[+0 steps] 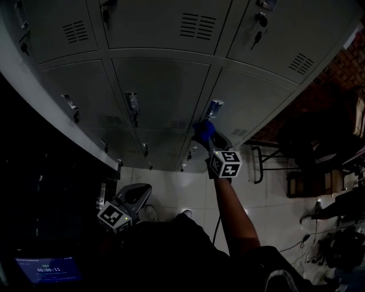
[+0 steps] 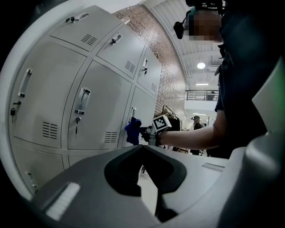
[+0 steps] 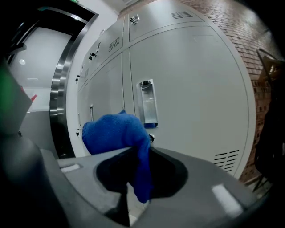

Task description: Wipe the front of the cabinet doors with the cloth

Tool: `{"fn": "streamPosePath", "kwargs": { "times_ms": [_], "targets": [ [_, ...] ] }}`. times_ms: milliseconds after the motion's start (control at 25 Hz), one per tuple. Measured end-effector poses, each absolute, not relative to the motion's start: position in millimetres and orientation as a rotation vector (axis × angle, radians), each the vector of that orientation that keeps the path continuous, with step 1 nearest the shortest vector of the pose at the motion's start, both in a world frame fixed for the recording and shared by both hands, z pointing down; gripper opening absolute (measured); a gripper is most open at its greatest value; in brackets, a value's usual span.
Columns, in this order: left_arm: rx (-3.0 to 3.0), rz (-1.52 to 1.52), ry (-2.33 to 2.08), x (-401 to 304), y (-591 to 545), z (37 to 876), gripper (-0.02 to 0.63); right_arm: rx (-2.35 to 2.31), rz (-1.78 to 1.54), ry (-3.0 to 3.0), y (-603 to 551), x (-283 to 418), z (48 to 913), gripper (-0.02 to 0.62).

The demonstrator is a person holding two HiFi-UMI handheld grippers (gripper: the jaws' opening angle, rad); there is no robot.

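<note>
Right gripper (image 3: 133, 176) gripped the blue cloth (image 3: 116, 131). Your right arm (image 1: 234, 217) stretched straight out and held the cloth at the grey locker door (image 3: 196, 89), just beside its recessed handle (image 3: 147, 103); contact can't be told. Left gripper (image 2: 149, 178) sat low by your body, jaws pressed together, nothing between them, aimed toward the lockers. Every locker door was closed, contents hidden.

Dark short-sleeved top (image 2: 249, 67) at right of the left gripper view, black head camera (image 2: 201, 4) at its top edge, grey moulded left gripper (image 1: 137, 195) and right gripper (image 1: 206, 137), each with a white cube (image 1: 226, 163) of black square markers, thin dark cable (image 1: 217, 228) at lower centre of the head view.
</note>
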State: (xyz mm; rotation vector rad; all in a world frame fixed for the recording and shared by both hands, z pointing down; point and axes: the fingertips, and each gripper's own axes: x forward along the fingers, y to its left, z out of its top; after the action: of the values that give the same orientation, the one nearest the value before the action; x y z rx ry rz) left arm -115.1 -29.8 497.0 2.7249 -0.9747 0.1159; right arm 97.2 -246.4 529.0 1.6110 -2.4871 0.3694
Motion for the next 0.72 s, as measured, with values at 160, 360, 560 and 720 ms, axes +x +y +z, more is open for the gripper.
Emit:
{"fn": "streamPosePath", "kwargs": {
  "times_ms": [160, 360, 560, 720],
  "targets": [
    [2.719, 0.114, -1.000, -118, -32, 494, 0.000, 1.578, 0.296, -2.484, -248, 99, 529, 0.069],
    [2.710, 0.120, -1.024, -117, -33, 495, 0.000, 1.556, 0.330, -2.521, -246, 104, 530, 0.069],
    [2.708, 0.127, -1.029, -108, -40, 495, 0.000, 1.563, 0.356, -2.569, -248, 114, 527, 0.069],
    [2.715, 0.126, -1.013, -95, -46, 495, 0.000, 1.592, 0.374, -2.560, -254, 129, 528, 0.069]
  ]
}}
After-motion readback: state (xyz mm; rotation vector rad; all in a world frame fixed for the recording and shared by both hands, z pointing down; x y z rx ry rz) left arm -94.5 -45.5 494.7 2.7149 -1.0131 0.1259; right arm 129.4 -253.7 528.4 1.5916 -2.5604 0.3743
